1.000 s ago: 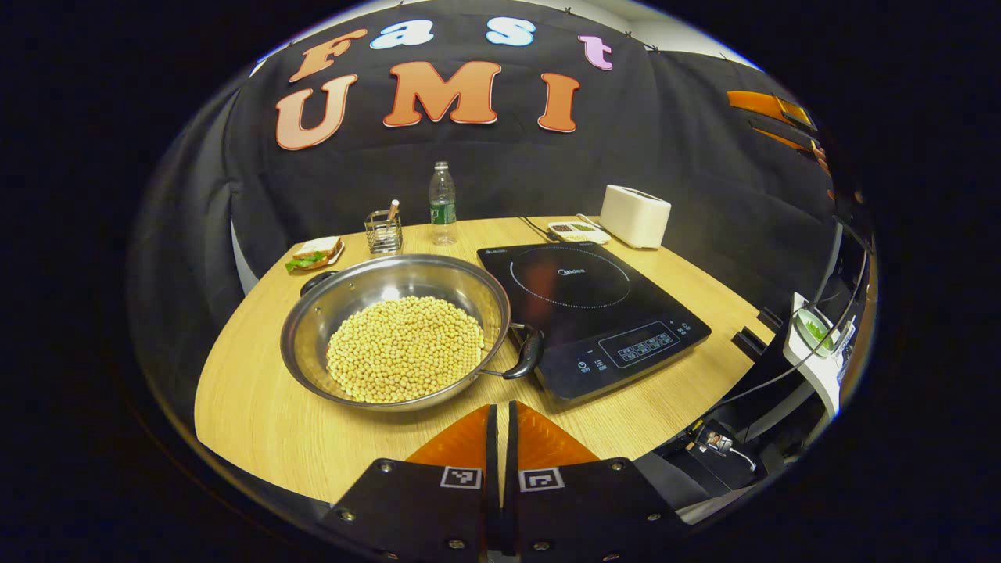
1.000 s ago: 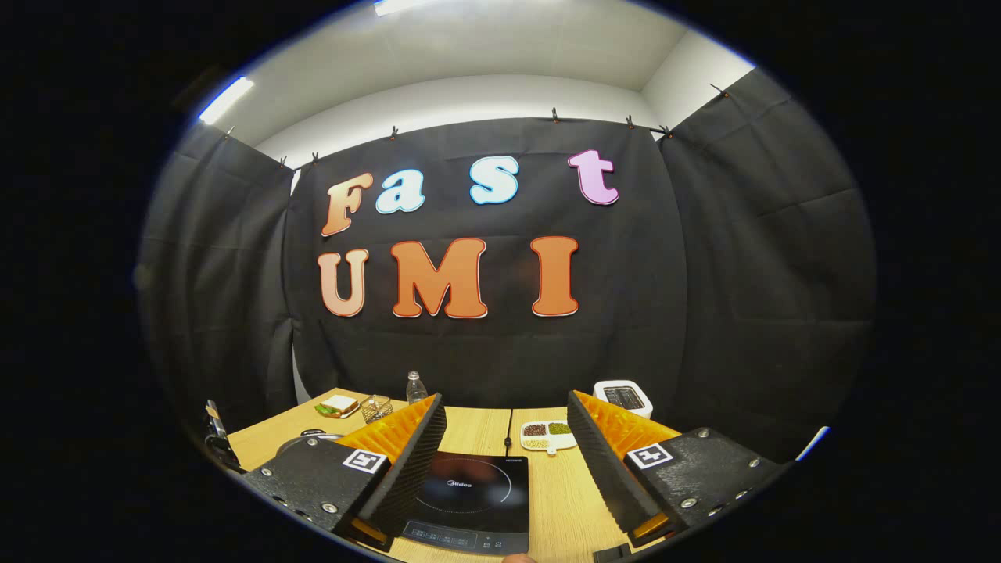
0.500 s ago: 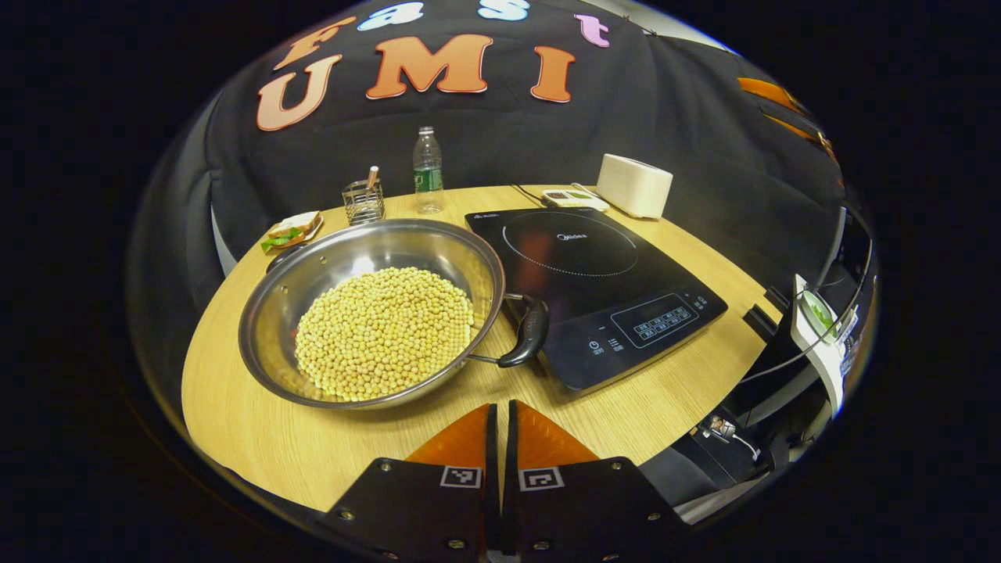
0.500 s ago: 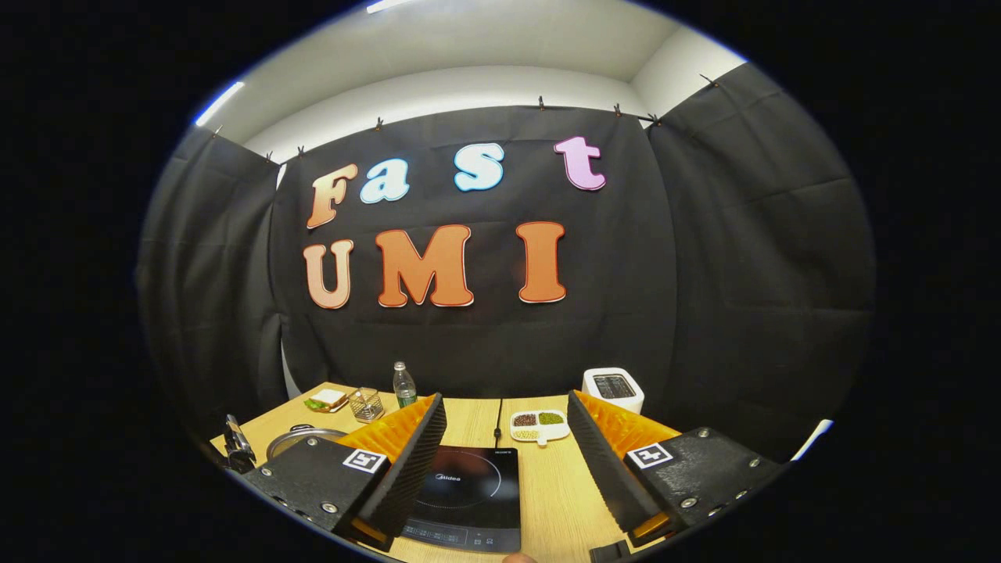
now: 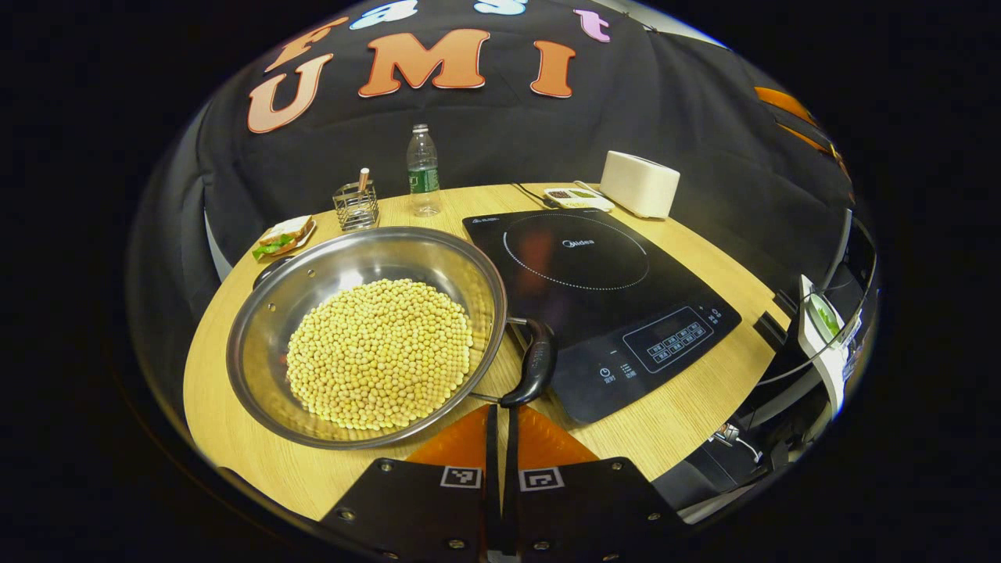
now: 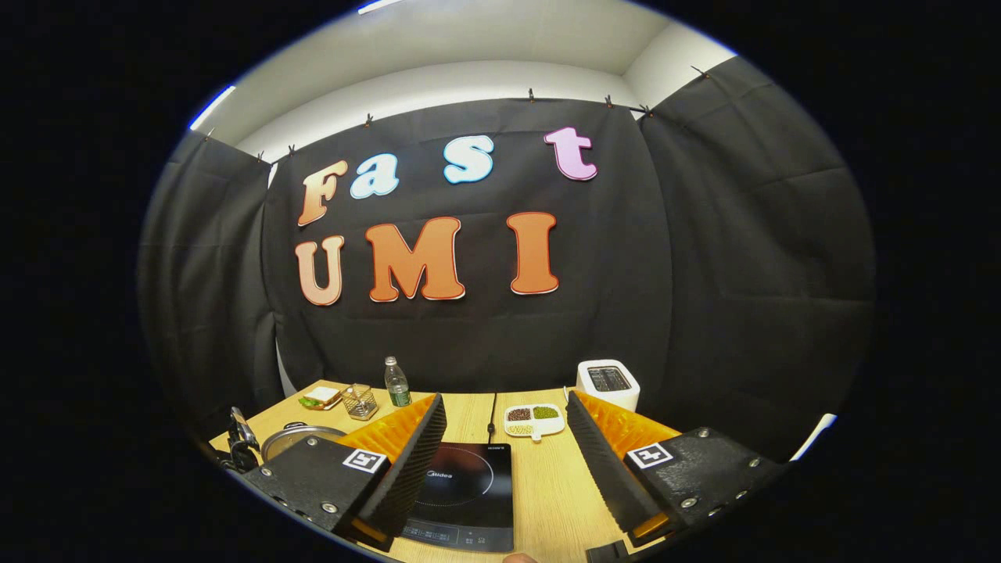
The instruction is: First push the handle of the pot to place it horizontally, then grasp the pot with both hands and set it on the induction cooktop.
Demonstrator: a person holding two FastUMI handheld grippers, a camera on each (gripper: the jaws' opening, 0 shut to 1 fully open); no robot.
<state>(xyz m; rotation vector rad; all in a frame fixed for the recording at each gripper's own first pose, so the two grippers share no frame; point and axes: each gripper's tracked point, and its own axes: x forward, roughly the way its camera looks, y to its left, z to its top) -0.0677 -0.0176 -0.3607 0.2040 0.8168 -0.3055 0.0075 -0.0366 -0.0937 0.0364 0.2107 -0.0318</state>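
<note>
Your left gripper (image 5: 500, 414) has its fingers closed together, holding nothing, low in the frame just below the pot's black handle (image 5: 536, 362). The pot (image 5: 364, 332), full of beans, sits on the worktop (image 5: 258, 461) left of the cooktop (image 5: 602, 289). Your right gripper (image 6: 504, 442) is wide open, empty, above the cooktop.

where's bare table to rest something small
Bare wood lies right of the induction cooktop, toward the table edge, and in front of it. The back is crowded: sandwich, wire holder, water bottle, toaster.
</note>
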